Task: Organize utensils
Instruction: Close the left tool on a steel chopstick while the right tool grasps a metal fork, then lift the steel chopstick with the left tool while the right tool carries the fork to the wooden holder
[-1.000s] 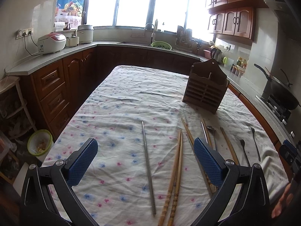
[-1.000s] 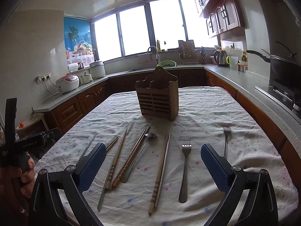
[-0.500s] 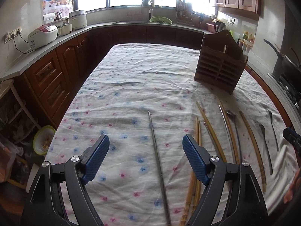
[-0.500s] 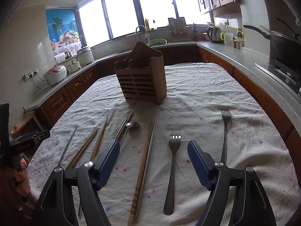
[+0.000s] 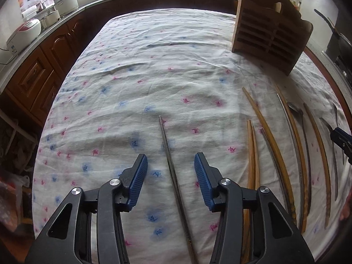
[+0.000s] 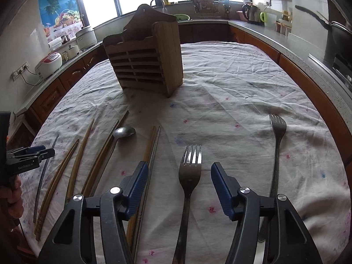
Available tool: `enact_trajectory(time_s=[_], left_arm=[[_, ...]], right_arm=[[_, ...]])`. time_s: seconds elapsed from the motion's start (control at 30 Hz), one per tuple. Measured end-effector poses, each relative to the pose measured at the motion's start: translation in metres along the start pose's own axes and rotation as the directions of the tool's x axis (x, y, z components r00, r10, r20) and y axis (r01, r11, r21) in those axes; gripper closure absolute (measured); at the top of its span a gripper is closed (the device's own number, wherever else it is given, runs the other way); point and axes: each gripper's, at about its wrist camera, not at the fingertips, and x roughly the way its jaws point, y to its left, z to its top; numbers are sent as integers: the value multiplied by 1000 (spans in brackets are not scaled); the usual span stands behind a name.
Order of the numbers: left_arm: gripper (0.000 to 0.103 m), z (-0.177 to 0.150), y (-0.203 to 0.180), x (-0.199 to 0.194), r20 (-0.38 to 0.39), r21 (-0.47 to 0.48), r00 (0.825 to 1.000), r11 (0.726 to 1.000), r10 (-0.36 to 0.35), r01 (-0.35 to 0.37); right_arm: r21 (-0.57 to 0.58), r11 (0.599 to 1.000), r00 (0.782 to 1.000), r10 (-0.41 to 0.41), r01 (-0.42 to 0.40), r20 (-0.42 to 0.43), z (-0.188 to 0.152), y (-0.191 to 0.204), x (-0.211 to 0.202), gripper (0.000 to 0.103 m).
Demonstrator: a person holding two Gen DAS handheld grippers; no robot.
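Utensils lay in a loose row on the cloth-covered counter (image 5: 176, 70) in front of the slatted wooden holder (image 6: 145, 61): wooden chopsticks (image 5: 253, 154), a spoon (image 6: 123, 132) and two forks. The left gripper (image 5: 170, 173) had its jaws released, spread to either side of a thin metal chopstick (image 5: 169, 162) without touching it. The right gripper (image 6: 179, 184) likewise stood parted, straddling the nearer fork (image 6: 190, 171) and grasping nothing.

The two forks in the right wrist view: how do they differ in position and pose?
The near fork lies between the open jaws of the right gripper; the far fork lies outside them, to the right. The near fork's tines point straight ahead; the far fork leans slightly. Both are metal and lie flat on the tablecloth.
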Motion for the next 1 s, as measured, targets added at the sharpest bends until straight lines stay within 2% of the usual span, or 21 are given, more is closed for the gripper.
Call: enact_trajectory(time_s=[0.13,0.2,0.23,0.4,0.63,1.0], left_arm=[[72,3,-3,1,0,19,1000,1000,-19,19],[93,4,-6,1,6,34,1000,999,-25,25],[97,4,-6,1,6,35,1000,999,-29,29],[98,4,3,-4,18,0,997,998,-69,69],[98,3,14,-44,108,-37,985,989,-136,140],[98,15,23,-112,277,-48,943,977,-186,207]], right_arm=[[-8,1000,999,-13,13,-34,1,-1,12,63],[-2,1000,999,-14,14,-47,0,-3,16,76],[5,1000,999,-6,7,-45,0,-4,15,79],[19,1000,1000,22,-22,-17,2,-3,4,80],[28,996,995,85,-87,50,14,5,-22,80],[-21,991,975,137,-136,173,39,26,-70,80]])
